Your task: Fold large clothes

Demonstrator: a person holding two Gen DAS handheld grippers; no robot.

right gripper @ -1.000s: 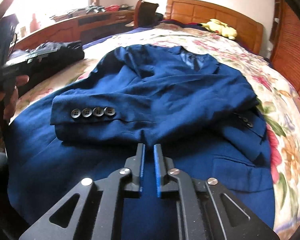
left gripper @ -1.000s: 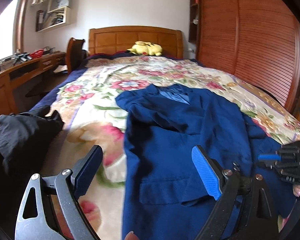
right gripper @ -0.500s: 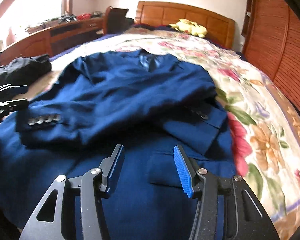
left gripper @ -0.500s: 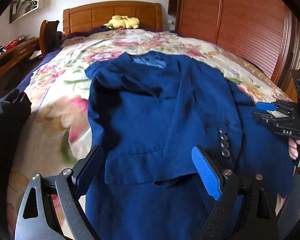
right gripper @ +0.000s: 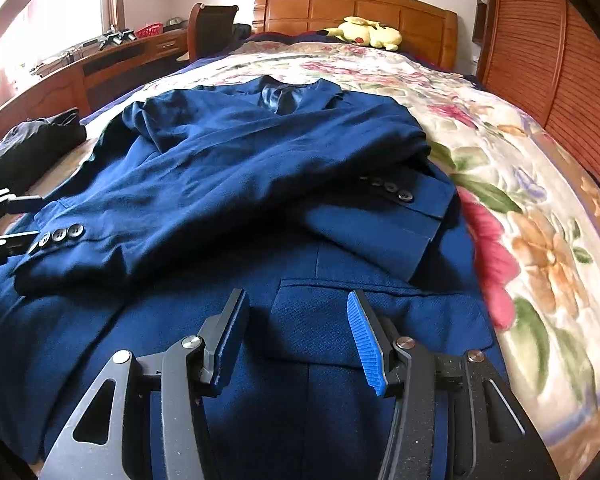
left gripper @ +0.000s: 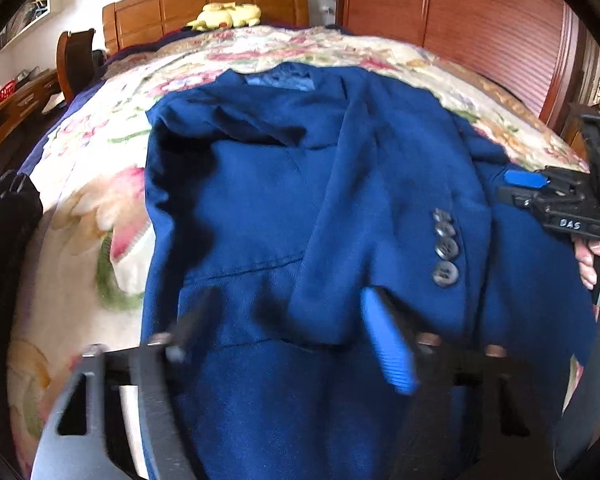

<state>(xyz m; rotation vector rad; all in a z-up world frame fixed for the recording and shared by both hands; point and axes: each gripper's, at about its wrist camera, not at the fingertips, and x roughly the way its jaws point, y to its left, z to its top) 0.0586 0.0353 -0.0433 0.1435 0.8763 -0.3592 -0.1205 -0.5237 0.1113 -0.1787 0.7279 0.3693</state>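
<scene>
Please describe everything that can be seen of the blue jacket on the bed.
The blue jacket is a dark blue suit jacket of woven cloth. It lies flat, front up, on the floral bedspread, collar toward the headboard. Both sleeves are folded across the chest; each cuff shows a row of dark buttons. A flap pocket shows near the hem. A shiny blue lining shows inside the collar. No gripper holds it.

White letters "DAS" stand on the black body of the right gripper (left gripper: 524, 179), seen beside the jacket (left gripper: 300, 208); nothing else is legible.
</scene>
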